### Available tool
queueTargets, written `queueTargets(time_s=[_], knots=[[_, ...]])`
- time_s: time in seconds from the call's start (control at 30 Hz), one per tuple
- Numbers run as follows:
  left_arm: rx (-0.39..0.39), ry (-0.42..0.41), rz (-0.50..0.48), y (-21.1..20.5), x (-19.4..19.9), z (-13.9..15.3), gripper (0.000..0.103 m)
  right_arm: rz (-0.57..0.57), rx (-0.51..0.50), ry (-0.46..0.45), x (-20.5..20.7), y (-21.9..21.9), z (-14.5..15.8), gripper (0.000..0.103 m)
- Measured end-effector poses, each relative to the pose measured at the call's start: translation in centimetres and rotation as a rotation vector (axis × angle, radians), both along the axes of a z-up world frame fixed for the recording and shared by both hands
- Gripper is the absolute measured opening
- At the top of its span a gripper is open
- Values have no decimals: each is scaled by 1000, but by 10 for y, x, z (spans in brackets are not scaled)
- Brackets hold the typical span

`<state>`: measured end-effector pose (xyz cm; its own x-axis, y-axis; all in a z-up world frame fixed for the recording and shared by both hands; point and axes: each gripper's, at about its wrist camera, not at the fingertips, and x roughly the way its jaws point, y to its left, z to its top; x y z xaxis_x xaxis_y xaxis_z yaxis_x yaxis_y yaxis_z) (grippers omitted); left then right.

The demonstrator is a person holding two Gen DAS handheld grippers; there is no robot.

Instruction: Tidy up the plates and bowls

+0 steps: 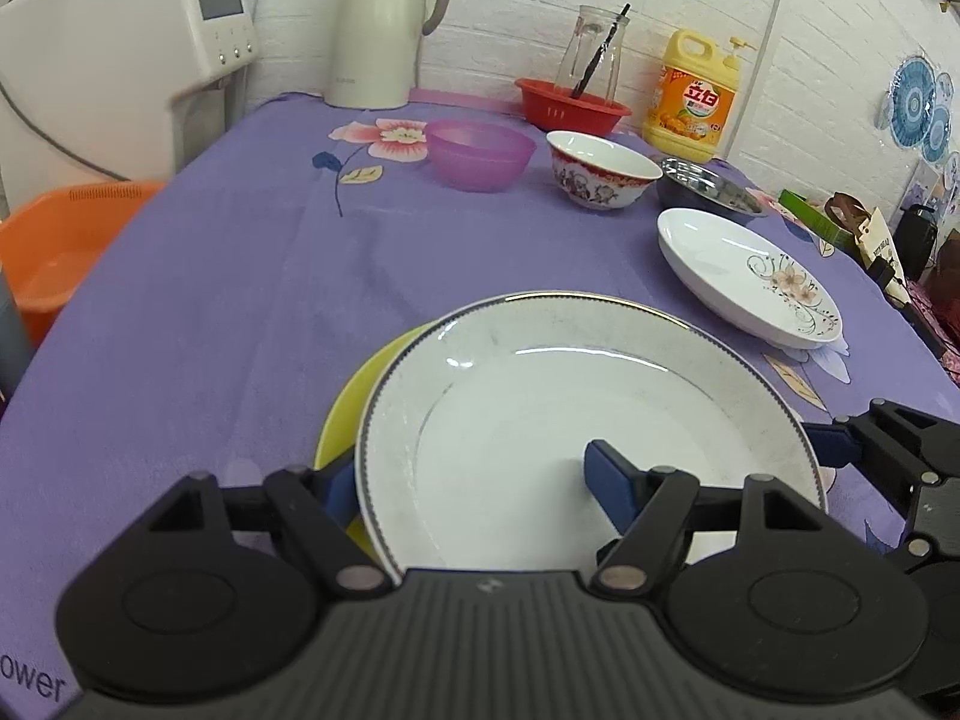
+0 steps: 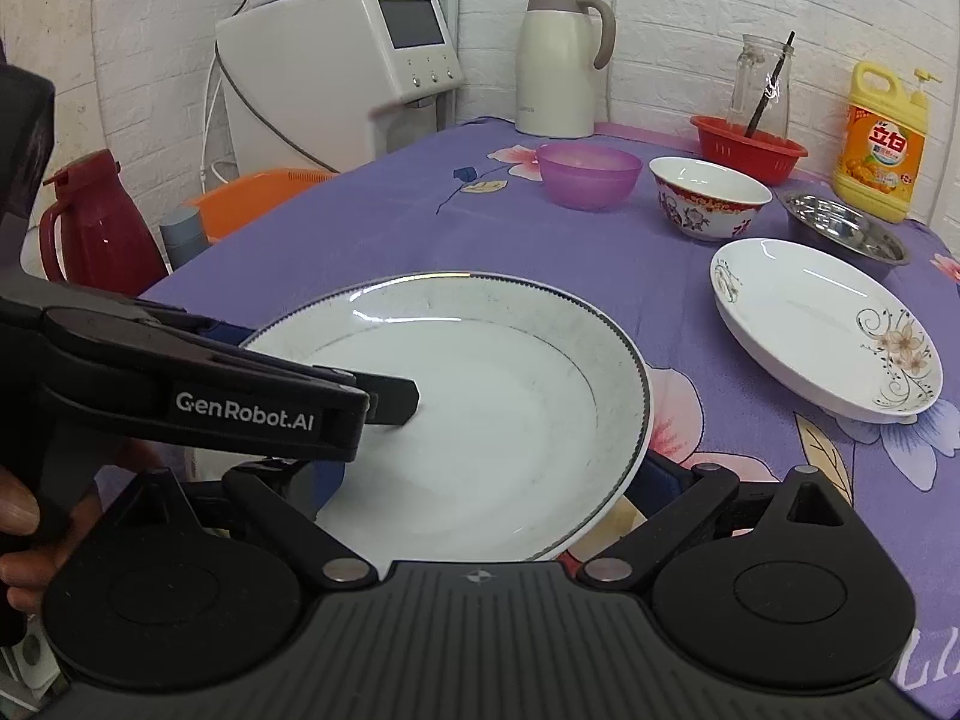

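Both grippers are straddling the white plate (image 1: pixel 588 420), which is sitting over a yellow plate (image 1: pixel 360 396). The left gripper (image 1: pixel 474 486) is spreading wide across its rim, ungripped; the right gripper (image 2: pixel 486 480) is doing likewise.

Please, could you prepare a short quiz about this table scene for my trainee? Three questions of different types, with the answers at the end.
1. True or false: the white plate lies partly over a yellow plate.
2. Which item stands between the purple bowl and the steel bowl?
A. red basket
B. patterned china bowl
C. orange tub
3. Short answer: which gripper has a finger resting on the inside of the white plate?

Key:
1. True
2. B
3. The left gripper
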<state>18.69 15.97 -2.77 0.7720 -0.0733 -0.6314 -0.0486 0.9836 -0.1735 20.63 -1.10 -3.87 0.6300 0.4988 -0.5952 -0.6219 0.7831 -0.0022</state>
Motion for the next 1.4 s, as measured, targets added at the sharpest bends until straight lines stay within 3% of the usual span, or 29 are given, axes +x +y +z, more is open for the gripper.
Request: queueTargets(time_s=[0.07,0.17,0.3,0.5,0.8,1.0,1.4], knots=[[13,-24,11,-1,-4,2,88,1,0,41,4,-1,-6,103],[45,-83,14,-1,-14,13,96,9,22,55,4,-5,-8,103],[90,-130,49,3,-22,27,97,-27,49,42,6,-14,-5,103],[28,-109,69,8,-9,29,97,-105,169,50,13,-44,7,103],[22,-83,-10,-36,25,32,97,-338,266,24,33,-118,10,103],[41,-76,-55,-73,57,36,97,-495,298,92,49,-168,-11,103],[59,-21,-99,-103,90,30,97,-485,279,52,55,-179,-15,103]])
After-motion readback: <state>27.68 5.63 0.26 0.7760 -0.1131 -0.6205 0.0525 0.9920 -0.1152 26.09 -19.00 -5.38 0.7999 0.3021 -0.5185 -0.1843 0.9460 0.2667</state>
